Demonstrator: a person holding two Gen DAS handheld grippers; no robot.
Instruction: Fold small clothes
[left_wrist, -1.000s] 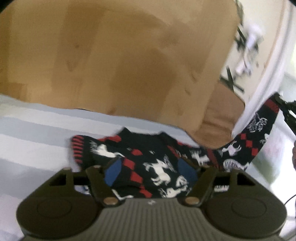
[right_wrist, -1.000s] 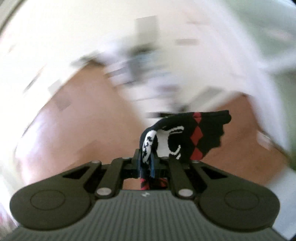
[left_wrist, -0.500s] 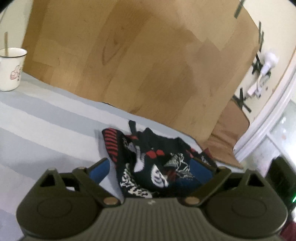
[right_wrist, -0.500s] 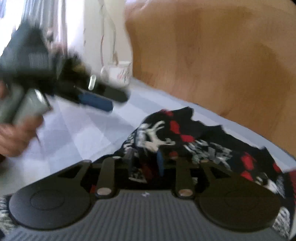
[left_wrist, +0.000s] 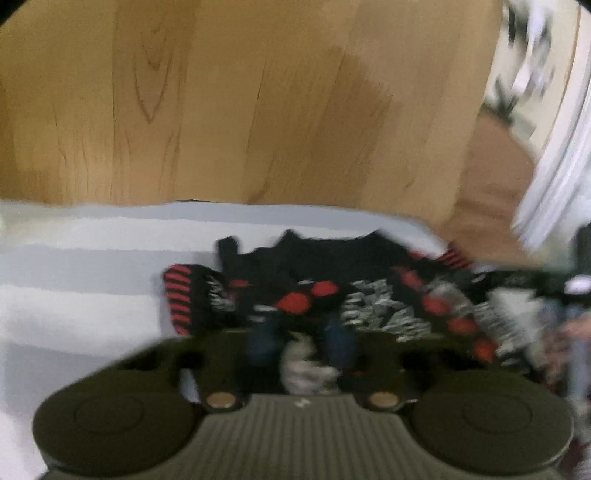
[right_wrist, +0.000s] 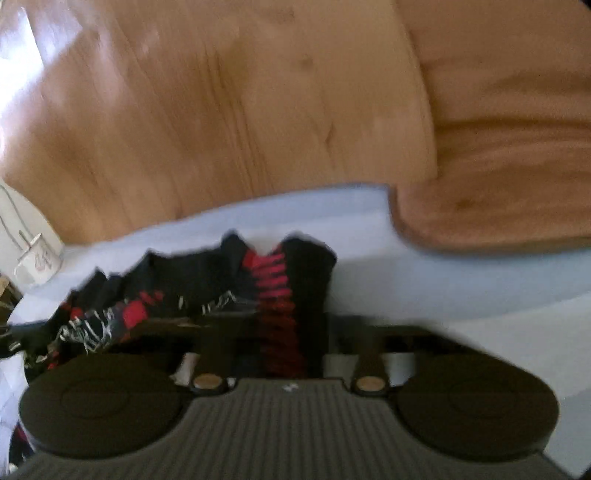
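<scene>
left claw (left_wrist: 301, 341) | pinching sweater (left_wrist: 332, 280) (blurred) | right claw (right_wrist: 280, 343) | over cuff (right_wrist: 273, 280)

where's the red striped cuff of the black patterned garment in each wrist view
Left wrist: one red striped cuff lies at the garment's left edge, left of the left gripper; another pokes out on the far right.
Right wrist: a red striped cuff sits at centre, running down into the right gripper.
Shared landmark: the wooden headboard behind the striped sheet.
</scene>
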